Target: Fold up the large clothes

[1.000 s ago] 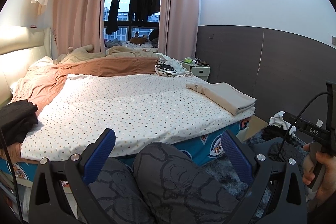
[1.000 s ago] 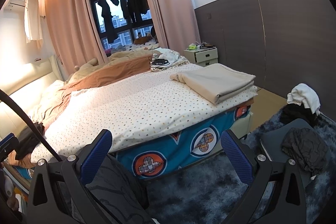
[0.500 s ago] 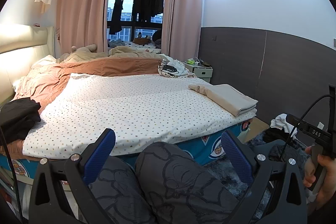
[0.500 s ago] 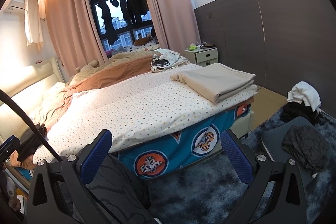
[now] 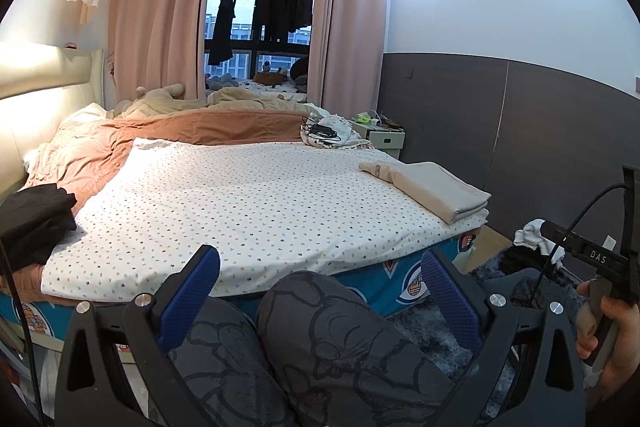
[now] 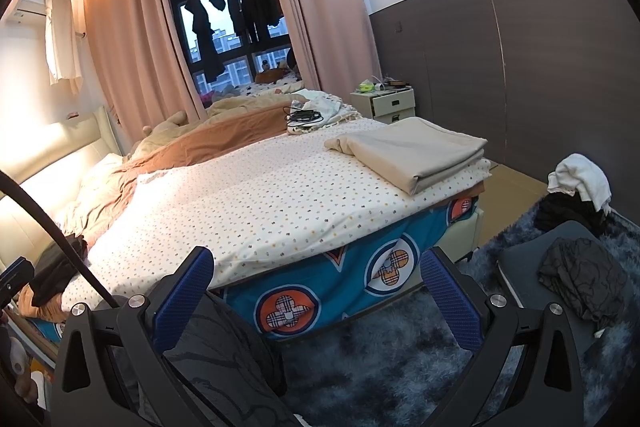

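Both grippers are held low in front of the bed (image 5: 256, 203), pointing across it. The left gripper (image 5: 320, 291) has its jaws wide apart and holds nothing, hanging over the person's patterned grey trousers (image 5: 320, 347). The right gripper (image 6: 320, 291) is likewise spread wide and empty. A folded beige garment (image 6: 412, 151) lies at the bed's near right corner. Only the left view shows the right hand (image 5: 612, 339) on its handle; only the right view shows a dark garment (image 6: 584, 279) on a chair beside the bed.

Pink floor-length curtains (image 5: 160, 27) framed a dark window (image 5: 260, 39) behind the dotted-sheeted bed (image 5: 248, 203), beside a grey-panelled wall (image 5: 520, 131) and shaggy blue-grey rug (image 6: 392, 359).
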`<action>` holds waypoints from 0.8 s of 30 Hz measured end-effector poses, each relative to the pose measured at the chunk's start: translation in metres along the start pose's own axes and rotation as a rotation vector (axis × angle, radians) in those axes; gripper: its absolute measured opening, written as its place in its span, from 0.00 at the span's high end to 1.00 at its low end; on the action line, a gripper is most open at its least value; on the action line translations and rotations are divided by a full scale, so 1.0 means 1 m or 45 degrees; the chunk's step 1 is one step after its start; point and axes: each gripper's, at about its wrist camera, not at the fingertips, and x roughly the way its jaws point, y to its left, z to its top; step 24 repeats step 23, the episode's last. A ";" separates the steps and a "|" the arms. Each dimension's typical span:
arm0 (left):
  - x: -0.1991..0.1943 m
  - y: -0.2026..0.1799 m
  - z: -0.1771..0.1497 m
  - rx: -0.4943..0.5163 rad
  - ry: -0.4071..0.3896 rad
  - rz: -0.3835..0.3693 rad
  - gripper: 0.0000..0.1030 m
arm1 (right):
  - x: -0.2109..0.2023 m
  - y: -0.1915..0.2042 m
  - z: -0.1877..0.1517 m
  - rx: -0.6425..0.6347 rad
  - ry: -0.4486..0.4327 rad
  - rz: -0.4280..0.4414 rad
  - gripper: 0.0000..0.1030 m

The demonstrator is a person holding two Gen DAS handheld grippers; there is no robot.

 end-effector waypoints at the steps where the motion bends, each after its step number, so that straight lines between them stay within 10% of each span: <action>1: 0.000 0.000 0.000 0.000 0.001 0.001 0.00 | 0.000 0.000 0.000 0.001 -0.001 0.001 0.00; 24: -0.015 -0.004 -0.001 0.012 -0.034 0.010 0.00 | -0.008 -0.005 -0.003 0.005 -0.009 0.010 0.00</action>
